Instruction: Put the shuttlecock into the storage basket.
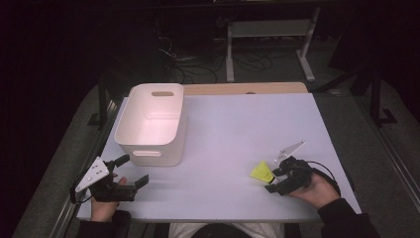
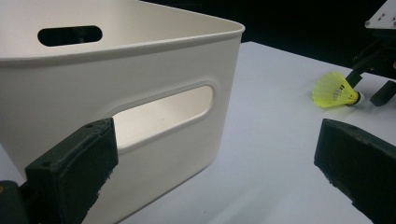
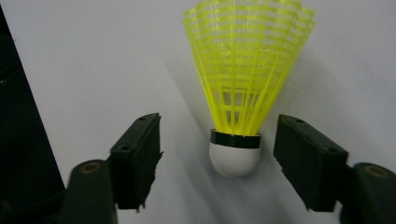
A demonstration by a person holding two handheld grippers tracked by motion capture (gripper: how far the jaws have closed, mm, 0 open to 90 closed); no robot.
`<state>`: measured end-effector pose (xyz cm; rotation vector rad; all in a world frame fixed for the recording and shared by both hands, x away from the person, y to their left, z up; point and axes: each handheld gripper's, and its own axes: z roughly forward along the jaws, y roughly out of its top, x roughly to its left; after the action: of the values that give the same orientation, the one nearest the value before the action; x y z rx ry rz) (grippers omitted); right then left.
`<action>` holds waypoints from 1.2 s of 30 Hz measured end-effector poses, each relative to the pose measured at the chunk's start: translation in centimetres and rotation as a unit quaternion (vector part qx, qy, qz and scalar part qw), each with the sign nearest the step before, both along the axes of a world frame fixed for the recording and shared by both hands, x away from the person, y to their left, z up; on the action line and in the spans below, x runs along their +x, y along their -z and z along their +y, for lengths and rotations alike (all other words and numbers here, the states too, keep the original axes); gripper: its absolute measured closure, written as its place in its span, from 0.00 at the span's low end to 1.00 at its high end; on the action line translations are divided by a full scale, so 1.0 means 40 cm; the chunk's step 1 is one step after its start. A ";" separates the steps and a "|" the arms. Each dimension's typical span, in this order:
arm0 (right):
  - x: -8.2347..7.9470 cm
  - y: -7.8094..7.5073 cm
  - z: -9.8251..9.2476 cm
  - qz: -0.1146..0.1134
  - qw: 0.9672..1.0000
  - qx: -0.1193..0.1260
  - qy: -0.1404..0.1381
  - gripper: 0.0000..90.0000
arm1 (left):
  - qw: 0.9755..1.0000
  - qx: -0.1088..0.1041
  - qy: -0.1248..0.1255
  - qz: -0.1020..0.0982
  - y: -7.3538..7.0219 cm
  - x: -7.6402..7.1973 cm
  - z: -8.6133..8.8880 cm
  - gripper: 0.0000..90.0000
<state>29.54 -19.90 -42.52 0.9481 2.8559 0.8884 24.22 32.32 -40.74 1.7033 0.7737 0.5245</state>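
A yellow plastic shuttlecock (image 1: 262, 172) with a white cork lies on the white table (image 1: 237, 124) at the front right. My right gripper (image 1: 274, 180) has a jaw on each side of the cork, skirt pointing away. In the right gripper view the shuttlecock (image 3: 247, 70) sits between the jaws of the right gripper (image 3: 219, 135), with a clear gap on the left and a thin one on the right. My left gripper (image 1: 133, 169) rests open at the front left, empty, beside a white bin (image 1: 148, 148). The left gripper view shows the shuttlecock (image 2: 335, 90) far off.
The white bin (image 2: 163, 60) has cut-out handles, looks empty, and stands at the table's back left. A wooden strip (image 1: 247, 88) runs along the far edge. Dark floor, cables and a desk frame (image 1: 267, 29) lie beyond the table.
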 end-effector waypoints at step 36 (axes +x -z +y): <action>0.004 -0.010 -0.007 -0.017 1.000 0.011 0.005 0.70 | 1.000 0.000 0.000 0.000 0.000 0.000 0.000 0.00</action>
<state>29.68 -20.18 -42.13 0.9391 2.8159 0.9269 24.21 32.32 -40.74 1.7024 0.7740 0.5252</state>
